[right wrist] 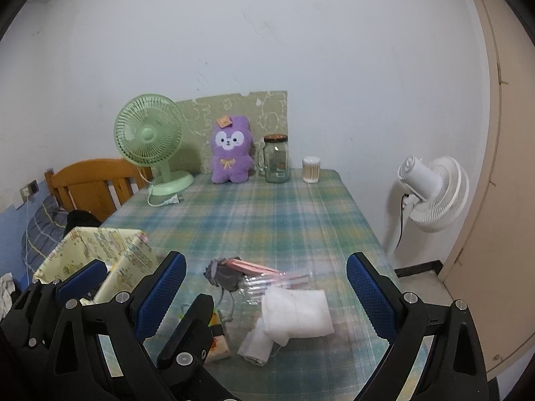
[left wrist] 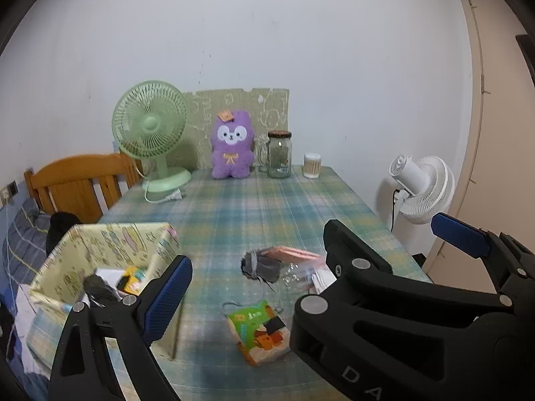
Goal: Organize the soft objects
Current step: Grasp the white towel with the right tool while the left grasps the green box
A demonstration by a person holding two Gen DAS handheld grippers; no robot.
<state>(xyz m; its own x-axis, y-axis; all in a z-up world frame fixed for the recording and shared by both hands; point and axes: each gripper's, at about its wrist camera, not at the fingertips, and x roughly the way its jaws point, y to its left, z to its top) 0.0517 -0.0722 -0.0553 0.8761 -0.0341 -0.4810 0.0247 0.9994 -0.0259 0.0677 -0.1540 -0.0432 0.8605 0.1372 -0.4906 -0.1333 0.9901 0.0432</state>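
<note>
A yellow patterned fabric bin stands at the table's left front and holds a dark item and small packs; it also shows in the right wrist view. A grey drawstring pouch, a pink-striped clear packet, a folded white cloth and a green-orange tissue pack lie on the plaid tablecloth. My left gripper is open and empty, above the tissue pack. My right gripper is open and empty, with the white cloth between its fingers' lines.
At the back stand a green desk fan, a purple plush toy, a glass jar and a cotton-swab tub. A wooden chair is left of the table, a white floor fan to the right.
</note>
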